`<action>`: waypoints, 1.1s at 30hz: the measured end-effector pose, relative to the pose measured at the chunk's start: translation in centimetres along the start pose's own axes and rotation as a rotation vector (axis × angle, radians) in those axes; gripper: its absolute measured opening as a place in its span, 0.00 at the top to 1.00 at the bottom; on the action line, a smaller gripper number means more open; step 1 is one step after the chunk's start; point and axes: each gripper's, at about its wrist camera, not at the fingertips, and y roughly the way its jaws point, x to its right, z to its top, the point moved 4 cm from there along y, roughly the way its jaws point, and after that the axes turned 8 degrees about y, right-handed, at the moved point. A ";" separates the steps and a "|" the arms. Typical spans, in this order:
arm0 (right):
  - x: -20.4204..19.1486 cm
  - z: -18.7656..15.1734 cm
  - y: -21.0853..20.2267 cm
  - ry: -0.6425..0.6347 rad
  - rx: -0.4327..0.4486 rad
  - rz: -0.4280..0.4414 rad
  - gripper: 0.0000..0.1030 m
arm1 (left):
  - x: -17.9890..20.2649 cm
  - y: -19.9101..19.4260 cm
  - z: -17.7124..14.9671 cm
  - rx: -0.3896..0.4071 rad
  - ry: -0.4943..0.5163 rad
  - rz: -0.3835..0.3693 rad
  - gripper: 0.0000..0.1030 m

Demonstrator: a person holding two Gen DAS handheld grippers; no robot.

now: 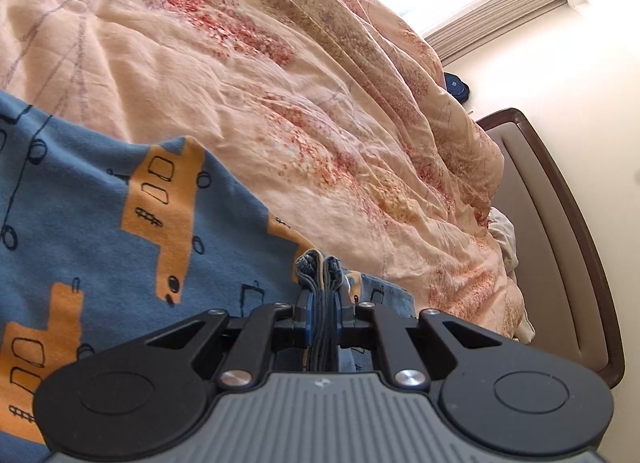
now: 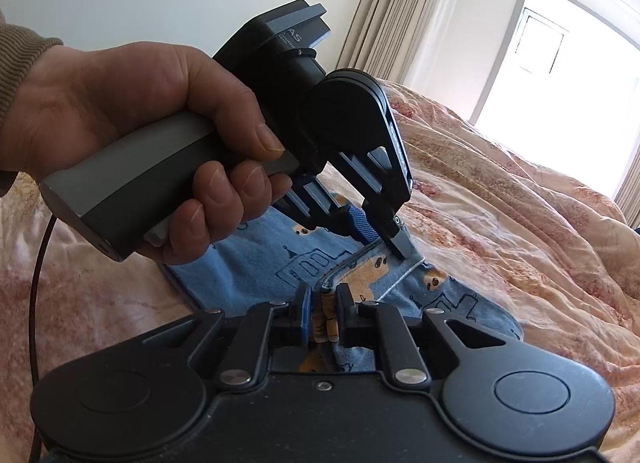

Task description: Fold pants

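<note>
The pants [image 1: 92, 223] are blue with orange vehicle prints and lie on a pink floral bed cover. My left gripper [image 1: 321, 299] is shut on a bunched edge of the pants. In the right wrist view my right gripper [image 2: 323, 309] is shut on another fold of the pants [image 2: 400, 283]. The left gripper [image 2: 384, 237] shows there too, held by a hand, pinching the pants edge just beyond my right gripper.
The crumpled bed cover [image 1: 280, 103] fills the bed. A brown headboard [image 1: 560, 223] stands at the right of the left wrist view. A bright window [image 2: 560, 55] and curtains [image 2: 400, 3] are behind. A black cable [image 2: 40, 283] hangs at left.
</note>
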 end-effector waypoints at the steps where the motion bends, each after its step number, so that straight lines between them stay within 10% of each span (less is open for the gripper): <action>1: -0.3 0.2 0.2 0.004 0.002 0.005 0.87 | -0.4 -0.4 0.1 0.003 0.001 0.005 0.90; 17: -2.0 0.2 2.1 0.068 -0.051 0.092 0.71 | -1.6 -1.2 -0.7 -0.049 0.144 0.182 0.81; 23: 2.4 -0.4 -1.7 0.137 0.015 -0.035 0.43 | -0.7 -2.4 -1.1 -0.052 0.207 0.212 0.59; 33: 9.8 -4.6 -0.1 0.214 -0.098 -0.217 0.36 | 1.2 -2.9 -3.1 -0.065 0.324 0.283 0.35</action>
